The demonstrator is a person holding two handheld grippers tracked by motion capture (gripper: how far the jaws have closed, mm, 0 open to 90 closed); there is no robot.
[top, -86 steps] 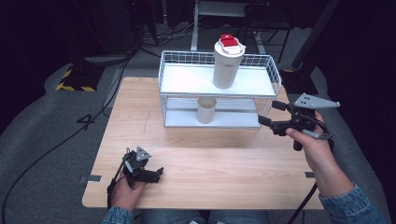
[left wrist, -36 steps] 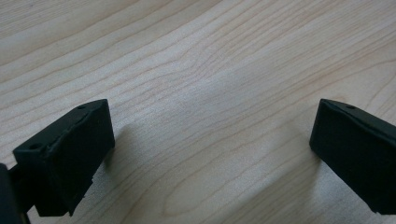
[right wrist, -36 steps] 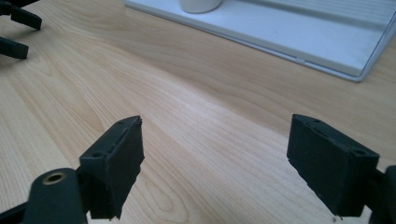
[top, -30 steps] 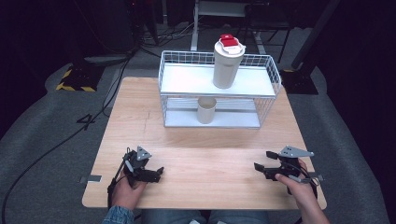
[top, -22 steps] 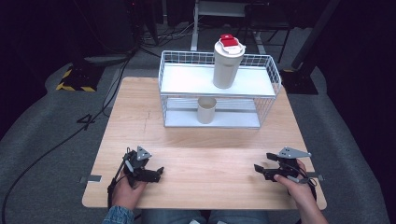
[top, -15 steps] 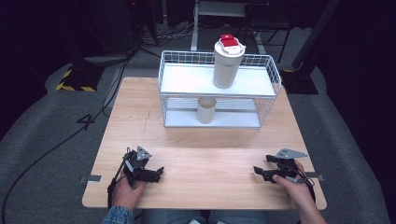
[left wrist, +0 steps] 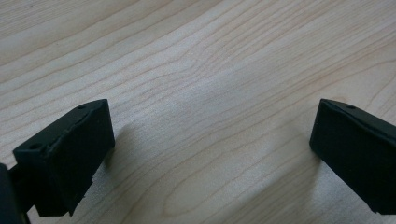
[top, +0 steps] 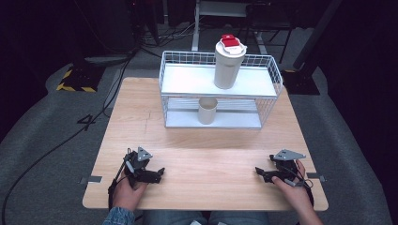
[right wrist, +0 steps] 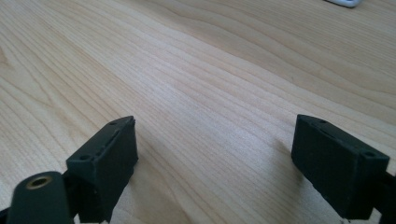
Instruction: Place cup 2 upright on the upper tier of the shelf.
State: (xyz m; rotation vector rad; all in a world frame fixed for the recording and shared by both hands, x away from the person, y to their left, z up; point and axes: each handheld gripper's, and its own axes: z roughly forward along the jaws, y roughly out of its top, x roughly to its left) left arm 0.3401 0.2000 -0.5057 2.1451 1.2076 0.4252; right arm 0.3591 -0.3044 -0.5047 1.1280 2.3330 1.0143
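My left gripper rests on the wooden table near its front left edge. It is open, with bare wood between its jaws. My right gripper lies near the front right edge and points left. Its jaws have just been opening and stand apart over bare wood, with nothing between them. A tall white tumbler with a red lid stands on the top shelf of a white wire rack. A small beige cup stands on the lower shelf.
The rack sits at the table's far middle, well away from both grippers. A white corner of something shows at the top right of the right gripper view. Cables and a yellow-black striped block lie on the dark floor to the left.
The right hand has come from beside the rack down to the table's front right edge, then settled there. The left gripper has stayed still.
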